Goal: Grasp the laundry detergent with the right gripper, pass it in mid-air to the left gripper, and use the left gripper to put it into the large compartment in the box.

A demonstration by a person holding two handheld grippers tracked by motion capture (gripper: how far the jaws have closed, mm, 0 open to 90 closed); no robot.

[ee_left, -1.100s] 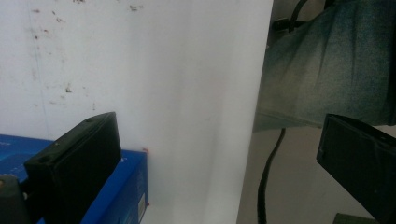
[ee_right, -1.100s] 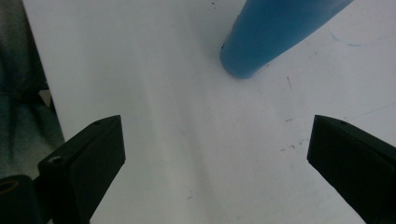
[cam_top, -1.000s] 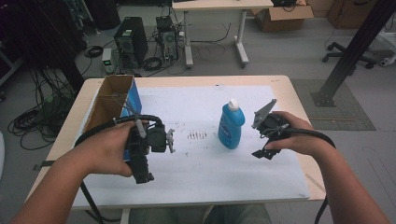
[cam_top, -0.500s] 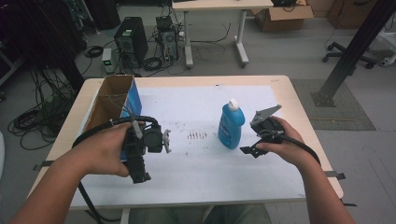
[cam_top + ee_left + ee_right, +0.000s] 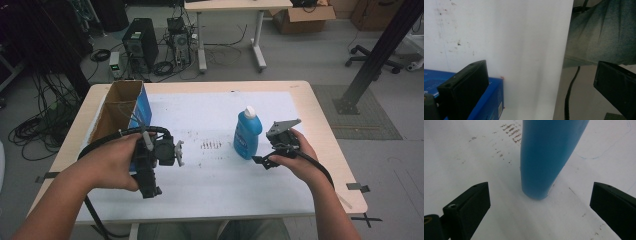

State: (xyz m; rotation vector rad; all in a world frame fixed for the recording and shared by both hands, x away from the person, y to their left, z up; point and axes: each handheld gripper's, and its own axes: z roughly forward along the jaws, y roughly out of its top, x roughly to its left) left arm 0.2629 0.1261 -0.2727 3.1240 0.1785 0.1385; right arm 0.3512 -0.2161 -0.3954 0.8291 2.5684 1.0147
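Nearest the person, two forearms come in over the front edge of the counter [image 5: 320, 100], which is covered by a white sheet [image 5: 215, 180]. The left hand [image 5: 112, 162] holds the left gripper [image 5: 150, 192] above the front left part of the sheet, its body turned so that the jaws point back toward the person. In the left gripper view these jaws stand spread wide with nothing between them; past them lie the white sheet, the corner of a blue box side and, beyond the counter edge, a cable and a stretch of blue-grey cloth.

The right hand [image 5: 290, 160] holds the right gripper [image 5: 264, 161] low over the sheet, just to the right of the blue bottle [image 5: 246, 134]. In the right gripper view its jaws are spread far apart, one at either lower corner, and the foot of the bottle stands upright on the sheet between and a little ahead of them, touching neither.

The bottle, blue with a white cap, stands near the middle of the counter, right of a patch of dark smudges [image 5: 210, 145] on the sheet.

Farther back on the left, an open cardboard box [image 5: 117, 107] with a blue outer side lies along the counter's left edge.

Beyond the counter, on the floor, are a computer tower [image 5: 140, 47], tangled cables and a second table [image 5: 230, 6].
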